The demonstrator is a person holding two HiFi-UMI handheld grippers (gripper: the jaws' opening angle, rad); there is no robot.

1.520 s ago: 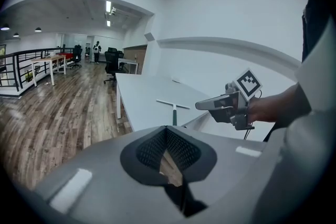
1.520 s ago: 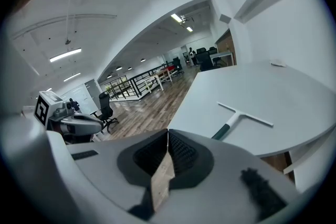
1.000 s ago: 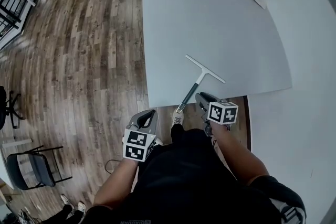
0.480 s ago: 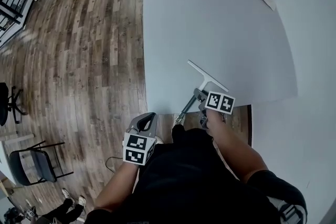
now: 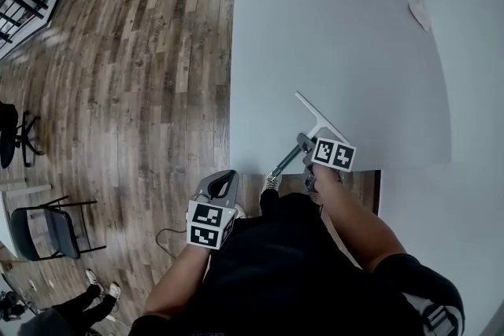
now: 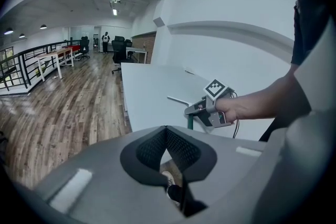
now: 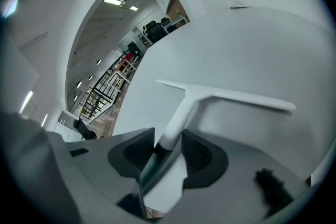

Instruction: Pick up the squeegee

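The squeegee lies flat on the white table, its white blade away from me and its dark green handle reaching over the near edge. My right gripper points down over the handle. In the right gripper view the squeegee runs between the jaws of my right gripper, which are opening; the pads flank the handle without clamping it. My left gripper hangs off the table to the left, over the floor. In its own view my left gripper is shut on nothing, and the squeegee shows beyond it.
A crumpled white scrap lies at the table's far right. Wooden floor spreads to the left, with a dark chair at the lower left. The table's near edge runs just under the right gripper.
The right gripper has come forward and down from beside the handle's end to sit astride the handle. The squeegee has not shifted on the table. The left gripper stays about where it was.
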